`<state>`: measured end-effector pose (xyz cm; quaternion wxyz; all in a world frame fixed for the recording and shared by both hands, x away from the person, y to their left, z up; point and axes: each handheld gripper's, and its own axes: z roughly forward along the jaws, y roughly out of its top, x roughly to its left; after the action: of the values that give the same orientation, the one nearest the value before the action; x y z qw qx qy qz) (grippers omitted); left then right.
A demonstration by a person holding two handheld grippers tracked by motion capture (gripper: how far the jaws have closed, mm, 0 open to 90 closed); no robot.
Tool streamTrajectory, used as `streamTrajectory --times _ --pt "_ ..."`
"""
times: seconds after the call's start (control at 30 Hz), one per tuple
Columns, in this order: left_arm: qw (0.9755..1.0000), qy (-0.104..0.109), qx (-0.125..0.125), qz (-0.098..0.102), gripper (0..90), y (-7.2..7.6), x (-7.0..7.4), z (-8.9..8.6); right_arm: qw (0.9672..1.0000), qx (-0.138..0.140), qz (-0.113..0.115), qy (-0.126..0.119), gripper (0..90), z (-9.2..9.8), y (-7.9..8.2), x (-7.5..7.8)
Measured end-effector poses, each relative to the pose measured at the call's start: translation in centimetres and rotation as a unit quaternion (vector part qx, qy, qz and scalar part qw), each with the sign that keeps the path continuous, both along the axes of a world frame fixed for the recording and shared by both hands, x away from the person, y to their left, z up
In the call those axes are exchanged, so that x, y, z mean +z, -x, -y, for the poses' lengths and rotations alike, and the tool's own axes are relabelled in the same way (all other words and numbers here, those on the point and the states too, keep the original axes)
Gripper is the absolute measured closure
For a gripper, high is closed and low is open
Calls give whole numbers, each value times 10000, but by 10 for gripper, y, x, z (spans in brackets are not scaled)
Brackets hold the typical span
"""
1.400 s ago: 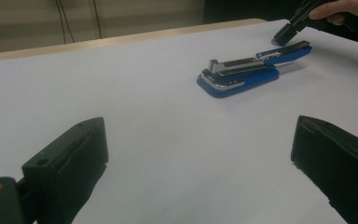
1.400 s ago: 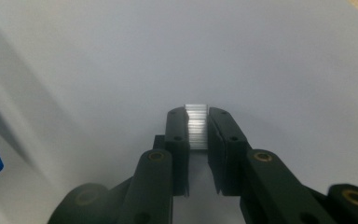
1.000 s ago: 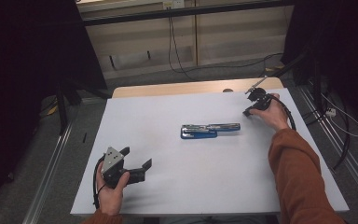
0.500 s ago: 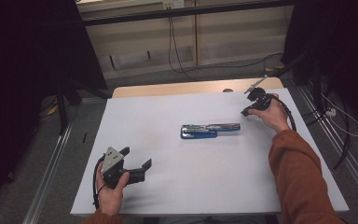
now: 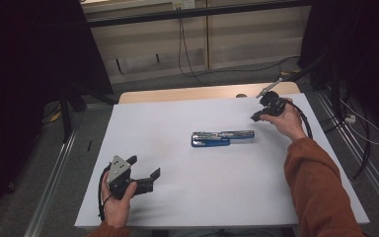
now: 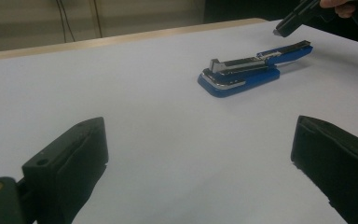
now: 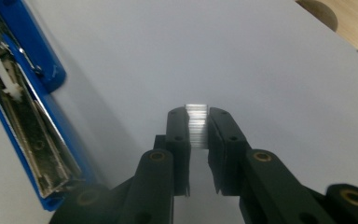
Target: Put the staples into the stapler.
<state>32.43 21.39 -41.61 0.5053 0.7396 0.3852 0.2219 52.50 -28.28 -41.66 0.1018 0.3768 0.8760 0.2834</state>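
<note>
A blue stapler (image 5: 222, 138) lies swung open in the middle of the white table top (image 5: 202, 202), its metal staple channel facing up (image 7: 18, 107). My right gripper (image 5: 255, 117) hovers just beyond the stapler's right end, held in a hand with an orange sleeve. In the right gripper view its jaws (image 7: 198, 116) are shut on a short silver strip of staples (image 7: 197, 126). My left gripper (image 5: 144, 166) rests at the near left of the table, pointing toward the stapler (image 6: 242, 74). Its jaws (image 6: 200, 135) stand wide open with nothing between them.
A strip of bare wood (image 5: 202, 94) runs along the table's far edge, with a round dark grommet (image 5: 240, 95) in it. Cables (image 5: 187, 54) trail over the floor behind. Metal rails (image 5: 54, 173) flank the table on both sides.
</note>
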Motion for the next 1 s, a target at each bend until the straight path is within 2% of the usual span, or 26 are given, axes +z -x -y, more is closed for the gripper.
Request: streamTrajectory --times 0.4,0.6,1.0 --pt "10000 -4 -6 4 40 0 0 0 9991 289 246 -176 793 -14 8 13" --pt "10000 -8 -2 14 40 0 0 0 9971 606 419 -179 793 -30 14 21" --pt "10000 -7 -13 11 40 0 0 1 9935 952 550 -280 793 -50 20 26"
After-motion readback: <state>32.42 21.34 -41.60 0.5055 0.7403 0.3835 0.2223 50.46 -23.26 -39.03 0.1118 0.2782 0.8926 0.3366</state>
